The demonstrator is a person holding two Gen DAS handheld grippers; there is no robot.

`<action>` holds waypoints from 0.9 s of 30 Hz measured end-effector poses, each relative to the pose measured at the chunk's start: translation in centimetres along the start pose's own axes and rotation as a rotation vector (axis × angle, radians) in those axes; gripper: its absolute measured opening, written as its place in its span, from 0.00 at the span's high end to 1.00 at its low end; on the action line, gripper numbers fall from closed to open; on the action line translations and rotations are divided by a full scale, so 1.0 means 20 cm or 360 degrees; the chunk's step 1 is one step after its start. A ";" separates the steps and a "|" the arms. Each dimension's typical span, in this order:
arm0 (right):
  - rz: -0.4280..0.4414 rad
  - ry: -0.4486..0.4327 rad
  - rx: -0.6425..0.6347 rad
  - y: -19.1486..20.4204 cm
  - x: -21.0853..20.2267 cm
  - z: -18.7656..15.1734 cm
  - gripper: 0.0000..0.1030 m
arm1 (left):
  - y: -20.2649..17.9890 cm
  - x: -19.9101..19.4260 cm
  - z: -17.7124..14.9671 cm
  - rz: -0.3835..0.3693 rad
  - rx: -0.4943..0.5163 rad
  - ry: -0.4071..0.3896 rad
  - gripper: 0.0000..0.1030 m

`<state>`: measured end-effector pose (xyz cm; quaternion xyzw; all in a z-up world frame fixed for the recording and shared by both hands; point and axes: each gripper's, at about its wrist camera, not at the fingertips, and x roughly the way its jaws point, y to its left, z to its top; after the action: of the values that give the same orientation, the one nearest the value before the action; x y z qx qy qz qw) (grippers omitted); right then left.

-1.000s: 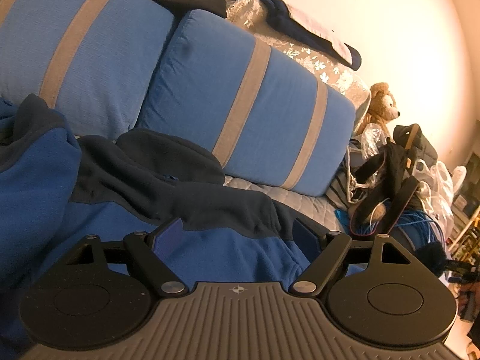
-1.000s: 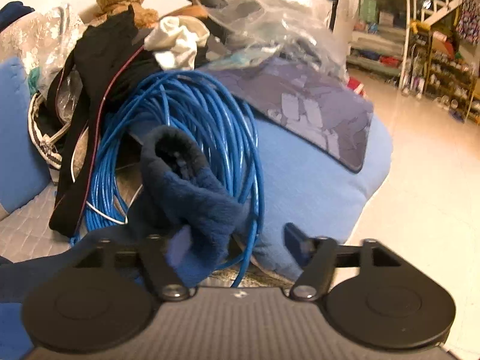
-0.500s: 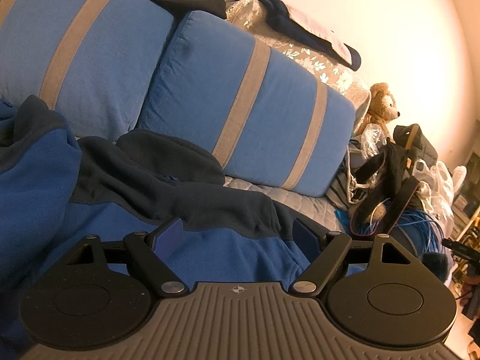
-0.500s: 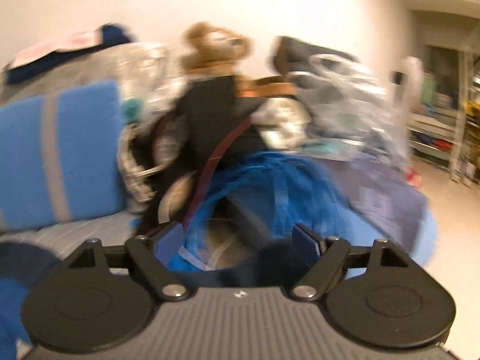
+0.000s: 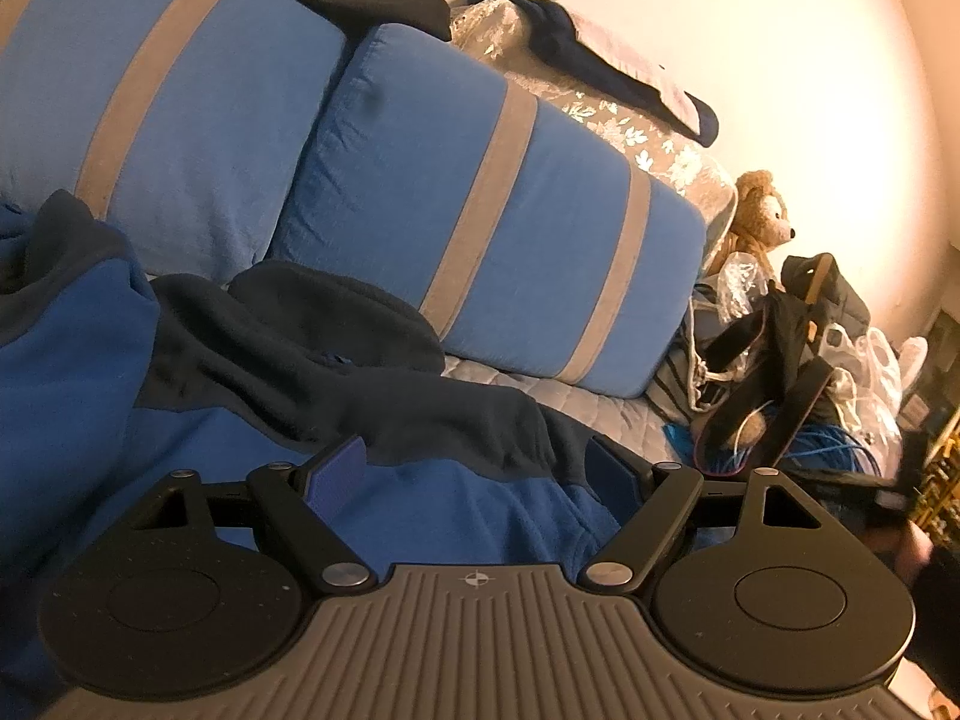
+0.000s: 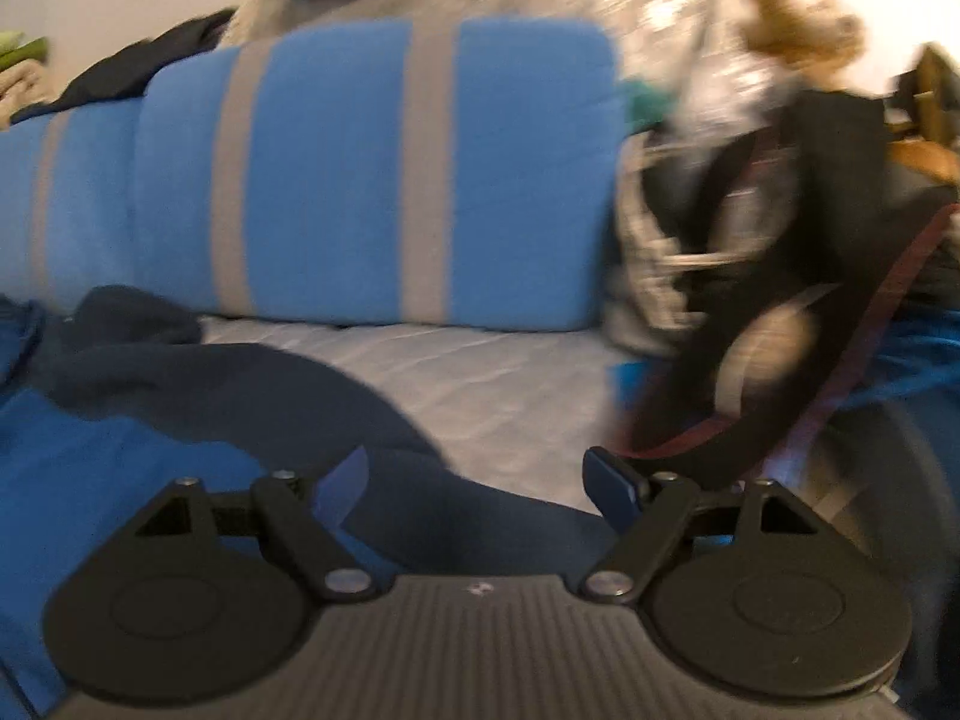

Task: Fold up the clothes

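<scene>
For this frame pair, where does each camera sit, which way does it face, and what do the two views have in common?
Left wrist: on the left gripper, looking along its spread fingers over the blue fleece garment toward the striped cushion; a blurred bit of a hand shows at the right edge.
Right wrist: on the right gripper, jaws closing with nothing pressed between them, facing the same sofa across the garment's dark sleeve; the view is motion-blurred.
Shared: garment, striped cushion, quilted seat cover, teddy bear.
</scene>
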<state>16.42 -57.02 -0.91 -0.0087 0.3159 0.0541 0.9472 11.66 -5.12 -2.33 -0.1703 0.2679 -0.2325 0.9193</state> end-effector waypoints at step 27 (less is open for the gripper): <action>-0.0206 0.0050 0.0077 0.02 0.31 0.23 0.08 | 0.01 -0.04 0.02 -0.0011 -0.0023 -0.0096 0.22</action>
<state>24.11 -55.84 -0.93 -0.0070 0.3306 -0.0151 0.9436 11.30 -4.38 -1.81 -0.1848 0.2411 -0.2284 0.9250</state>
